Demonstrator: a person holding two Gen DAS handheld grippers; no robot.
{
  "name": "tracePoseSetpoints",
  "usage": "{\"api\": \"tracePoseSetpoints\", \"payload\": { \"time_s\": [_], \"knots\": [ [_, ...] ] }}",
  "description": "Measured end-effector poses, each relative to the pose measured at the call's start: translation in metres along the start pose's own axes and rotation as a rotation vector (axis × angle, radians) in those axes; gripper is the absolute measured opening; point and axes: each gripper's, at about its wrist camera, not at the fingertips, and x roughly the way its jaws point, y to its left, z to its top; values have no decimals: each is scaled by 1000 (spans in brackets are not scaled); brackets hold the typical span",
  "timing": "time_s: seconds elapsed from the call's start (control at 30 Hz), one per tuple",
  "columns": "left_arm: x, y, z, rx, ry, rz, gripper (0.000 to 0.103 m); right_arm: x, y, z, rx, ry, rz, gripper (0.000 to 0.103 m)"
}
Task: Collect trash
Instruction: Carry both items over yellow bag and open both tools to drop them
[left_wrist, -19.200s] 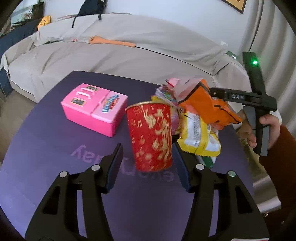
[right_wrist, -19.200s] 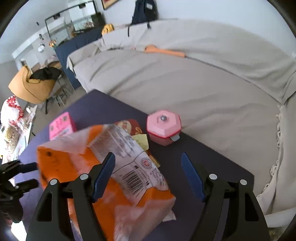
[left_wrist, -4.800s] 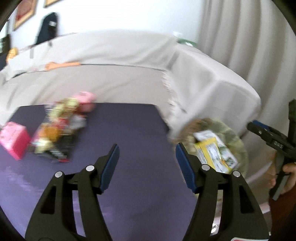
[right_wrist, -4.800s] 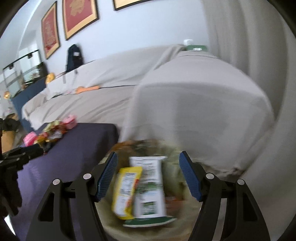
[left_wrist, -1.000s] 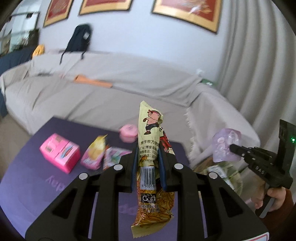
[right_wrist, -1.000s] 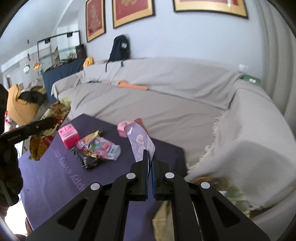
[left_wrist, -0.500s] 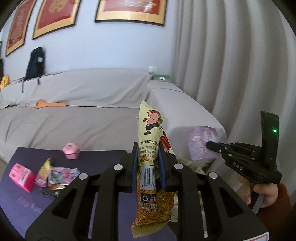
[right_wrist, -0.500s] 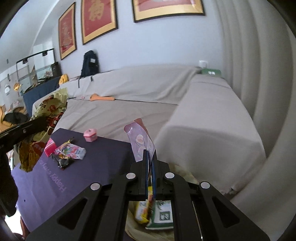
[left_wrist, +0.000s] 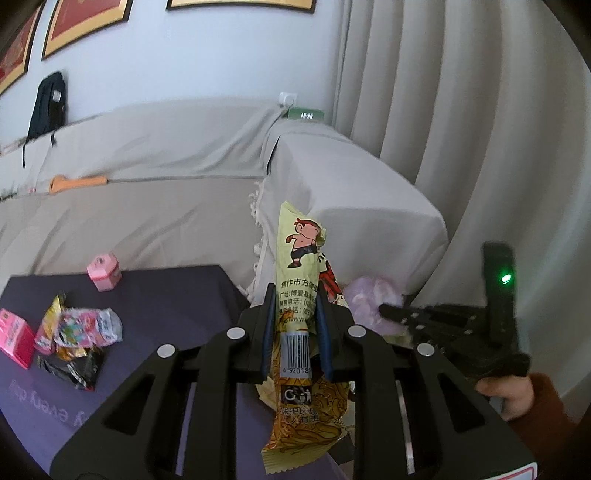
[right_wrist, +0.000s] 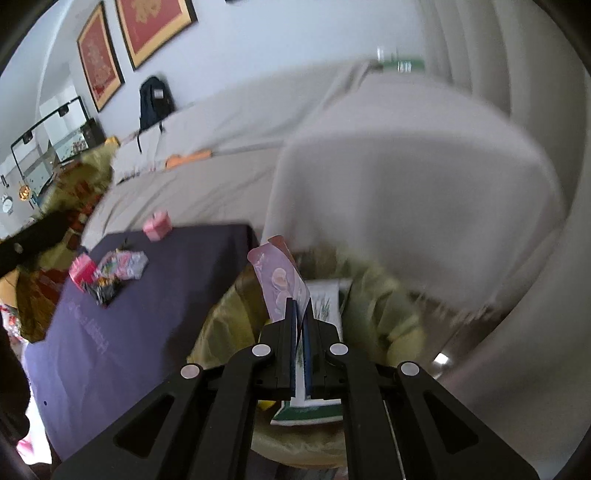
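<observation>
The left gripper (left_wrist: 295, 314) clamps a yellow wrapper (left_wrist: 301, 295) upright, past the table's (left_wrist: 166, 295) right edge. The right gripper (right_wrist: 303, 317) pinches a pink wrapper (right_wrist: 280, 284) above what seems a lined bin (right_wrist: 399, 314), though blurred.

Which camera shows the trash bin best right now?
The right wrist view: the trash bin with its yellowish liner lies open below the right gripper. The left wrist view hides nearly all of it behind the gripper and wrapper.

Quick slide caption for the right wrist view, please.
Right tool shut on a pink wrapper above the lined trash bin.
</observation>
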Motion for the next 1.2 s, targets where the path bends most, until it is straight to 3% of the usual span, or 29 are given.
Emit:
{"api": "tracePoseSetpoints", "payload": {
  "time_s": [0.2, 0.43, 0.67, 0.83, 0.93, 1.2],
  "knots": [
    [16, 14, -14, -46, 46, 2, 19, 70, -8, -27, 46, 183, -10, 5],
    [31, 27, -24, -80, 80, 11, 19, 98, -11, -36, 42, 246, -39, 5],
    [38, 23, -28, -78, 88, 1, 19, 61, 4, -31, -25, 152, -49, 11],
    [43, 17, -29, -84, 87, -25, 19, 29, 7, -22, -59, 75, -63, 36],
    [49, 14, -30, -85, 99, -42, 19, 18, -3, -16, -26, 44, -46, 36],
    [81, -1, -40, -105, 149, -128, 19, -14, -29, -7, 15, -64, -123, 36]
  ]
}}
